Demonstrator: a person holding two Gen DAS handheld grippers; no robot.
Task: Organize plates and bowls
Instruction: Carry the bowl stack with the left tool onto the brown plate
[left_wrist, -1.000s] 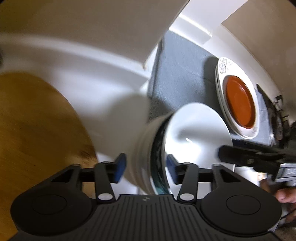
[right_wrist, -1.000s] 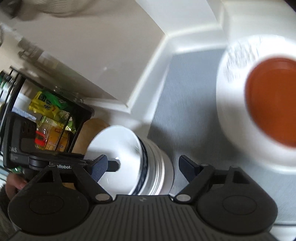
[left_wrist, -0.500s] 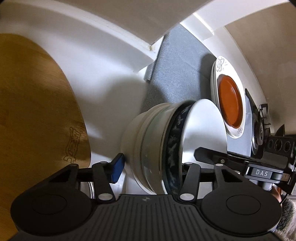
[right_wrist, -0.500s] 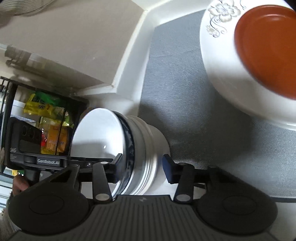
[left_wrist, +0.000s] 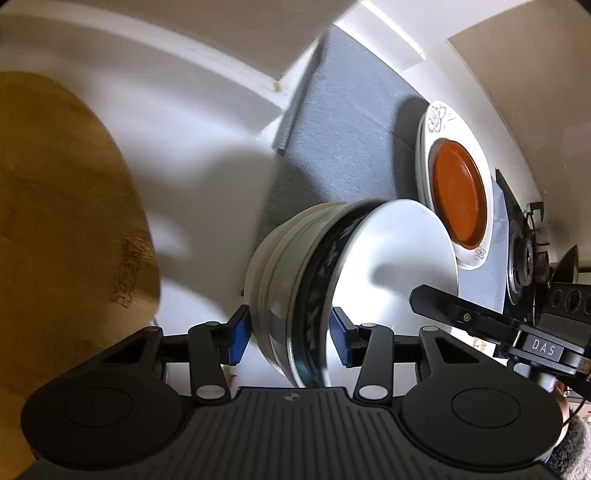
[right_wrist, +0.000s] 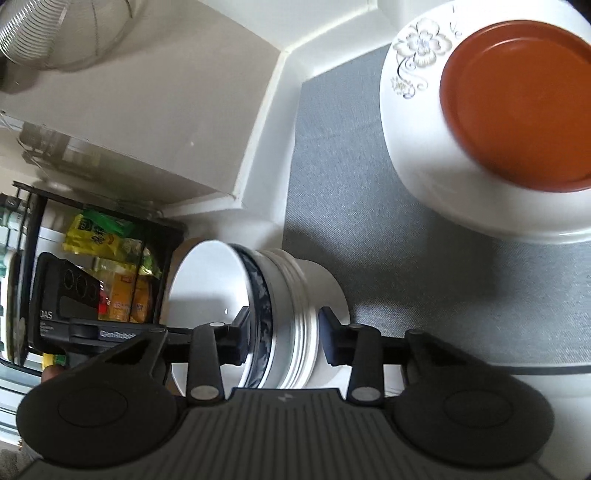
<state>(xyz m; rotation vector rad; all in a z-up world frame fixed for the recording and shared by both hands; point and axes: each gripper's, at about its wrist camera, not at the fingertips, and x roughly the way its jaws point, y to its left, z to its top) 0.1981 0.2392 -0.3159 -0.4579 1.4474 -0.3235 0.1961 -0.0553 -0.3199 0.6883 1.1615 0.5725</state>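
A stack of nested white bowls (left_wrist: 291, 266), the top one with a dark blue patterned band, sits at the edge of a grey mat (left_wrist: 343, 129). My left gripper (left_wrist: 290, 338) straddles the stack's rims; its jaws are closing, one blue pad on the outer wall and one inside the top bowl. My right gripper (right_wrist: 284, 338) does the same from the opposite side of the stack of bowls (right_wrist: 284, 284), jaws closing, pads touching both sides. An orange plate (right_wrist: 517, 110) lies on white flowered plates (right_wrist: 417, 147) farther along the mat.
A round wooden board (left_wrist: 55, 221) lies to the left on the white counter. A gas burner (left_wrist: 524, 251) sits beyond the orange plate (left_wrist: 458, 192). A black rack with yellow packets (right_wrist: 107, 236) and a wire colander (right_wrist: 55, 33) are on the far side.
Both grippers' jaws have narrowed around the stack's rims. The right gripper moved in from wide open until its pads meet the bowls. The left view has steadied and shifted slightly.
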